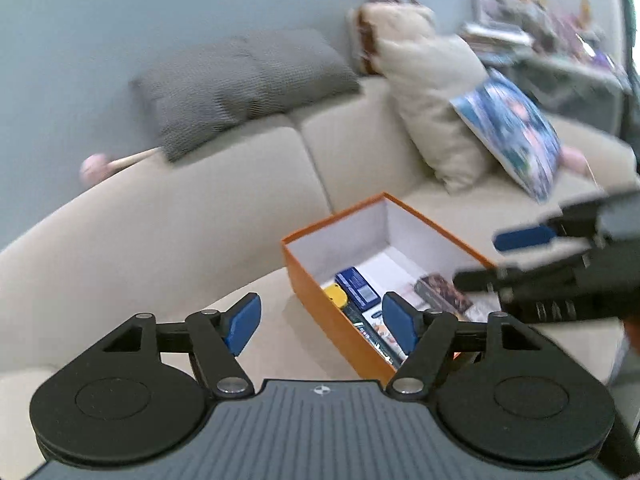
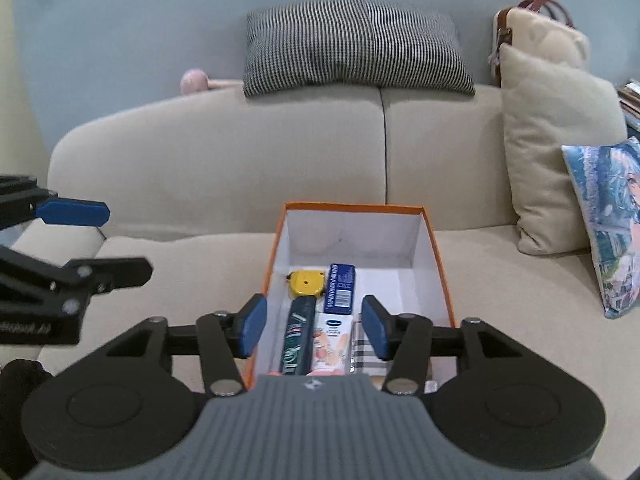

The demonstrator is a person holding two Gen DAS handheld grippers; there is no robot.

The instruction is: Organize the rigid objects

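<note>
An orange box (image 2: 352, 206) with a white inside stands on the beige sofa seat; in the left wrist view the box (image 1: 308, 280) lies just ahead. It holds a yellow tape measure (image 2: 306, 282), a small blue box (image 2: 340, 288), a dark green tube (image 2: 298, 336), a white tube (image 2: 330, 344) and a plaid item (image 2: 366, 348). My right gripper (image 2: 314, 320) hovers above the box's near end, open, holding nothing. My left gripper (image 1: 320, 320) is open and empty over the box's left wall. Each gripper shows at the other view's edge.
A checkered cushion (image 2: 356, 48) rests on the sofa back (image 2: 224, 152). A beige cushion (image 2: 556, 148) and a blue printed cushion (image 2: 616, 224) lean at the right. A pink-headed stick (image 2: 196, 82) lies behind the backrest. Stacked books (image 1: 500, 36) sit far right.
</note>
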